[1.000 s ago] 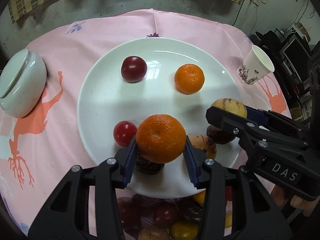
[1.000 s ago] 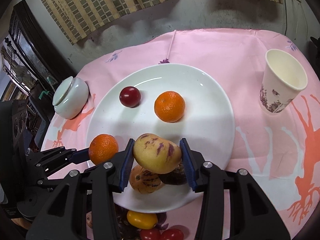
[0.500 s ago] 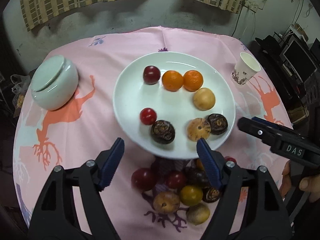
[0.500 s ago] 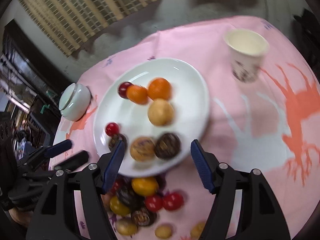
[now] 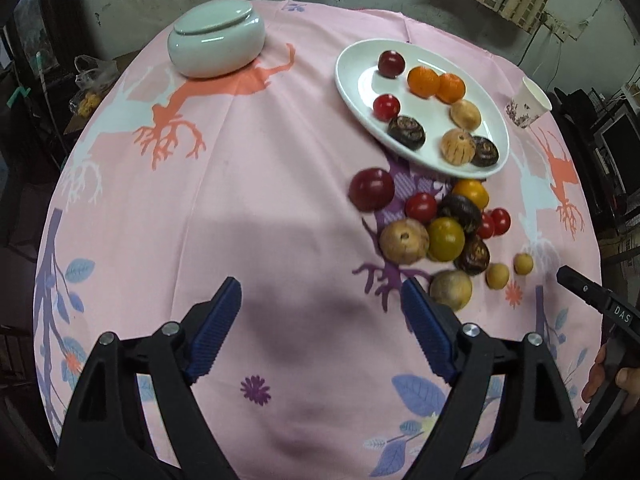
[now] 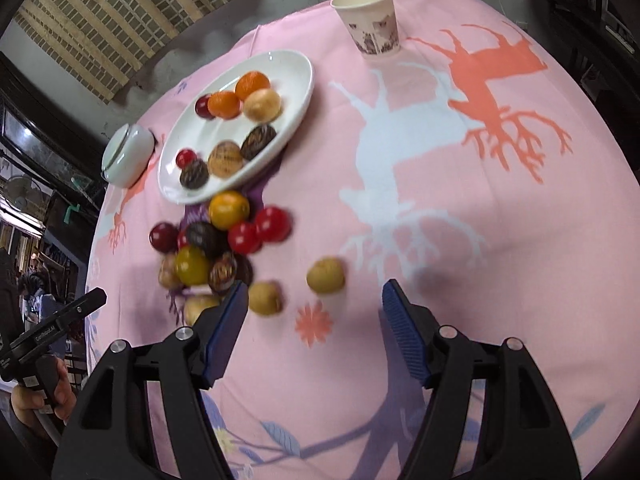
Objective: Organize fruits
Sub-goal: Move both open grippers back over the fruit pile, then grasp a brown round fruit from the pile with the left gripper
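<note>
Dim room, bare plaster wall, bamboo blind behind. Round bench under a pink cloth (image 5: 256, 184) printed with deer and leaves. Lidded pale-green bowl (image 5: 216, 38) at the far left of the left view; paper cup (image 6: 370, 26) at the far edge in the right view.

White plate (image 5: 360, 76) holds eight fruits: two oranges (image 5: 436, 82) touching, a dark plum, a small red one, a tan one, three ribbed brown or tan ones. Just beside the plate's near rim, a loose pile of fruit (image 5: 444, 224) on the cloth: red, yellow, dark and tan pieces packed against each other. Two small tan fruits (image 6: 294, 286) lie apart from the pile, nearest the right tongs.

Left tongs (image 5: 322, 326): jaws opening, nothing between them, over bare cloth, pile off to their right. Right tongs (image 6: 314, 328): jaws wide, empty, over cloth.

Handling, as judged: fruit is small, round, light, likely to roll if nudged; smooth red skins look slippery and bruisable. Take each across its widest middle, gentle squeeze. Outliers first; the packed pile leaves little room for the pads.
</note>
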The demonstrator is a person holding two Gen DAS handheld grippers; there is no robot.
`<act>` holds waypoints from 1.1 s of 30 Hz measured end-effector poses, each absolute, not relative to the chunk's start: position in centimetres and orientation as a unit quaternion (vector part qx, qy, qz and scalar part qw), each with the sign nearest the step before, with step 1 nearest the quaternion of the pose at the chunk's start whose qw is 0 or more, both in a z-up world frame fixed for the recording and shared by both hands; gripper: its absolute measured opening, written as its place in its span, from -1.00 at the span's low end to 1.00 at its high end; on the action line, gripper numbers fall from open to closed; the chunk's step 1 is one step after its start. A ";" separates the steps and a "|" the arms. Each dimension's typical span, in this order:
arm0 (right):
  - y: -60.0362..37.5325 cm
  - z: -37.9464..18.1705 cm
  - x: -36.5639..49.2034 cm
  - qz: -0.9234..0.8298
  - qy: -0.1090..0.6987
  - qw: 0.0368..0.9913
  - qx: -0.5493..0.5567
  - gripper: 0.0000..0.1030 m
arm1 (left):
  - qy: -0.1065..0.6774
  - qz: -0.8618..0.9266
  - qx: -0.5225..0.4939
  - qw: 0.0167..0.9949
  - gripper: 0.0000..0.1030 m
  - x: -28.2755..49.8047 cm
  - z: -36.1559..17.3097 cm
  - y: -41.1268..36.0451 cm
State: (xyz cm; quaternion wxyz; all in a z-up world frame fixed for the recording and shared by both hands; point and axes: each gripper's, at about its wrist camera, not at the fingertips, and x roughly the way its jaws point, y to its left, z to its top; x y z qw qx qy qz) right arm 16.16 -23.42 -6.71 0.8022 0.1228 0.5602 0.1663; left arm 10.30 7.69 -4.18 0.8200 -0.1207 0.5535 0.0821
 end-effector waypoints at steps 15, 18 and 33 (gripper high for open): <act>-22.3 -5.7 12.0 0.199 0.566 0.790 0.126 0.36 | 0.569 0.061 -0.097 0.815 0.66 8.2 -4.4 4.7; -22.4 -5.9 12.0 0.197 0.563 0.793 0.123 0.36 | 0.572 0.056 -0.098 0.813 0.66 8.9 -4.9 4.4; -22.2 -8.2 13.2 0.204 0.585 0.772 0.142 0.36 | 0.573 0.002 -0.063 0.817 0.57 13.6 -7.3 2.0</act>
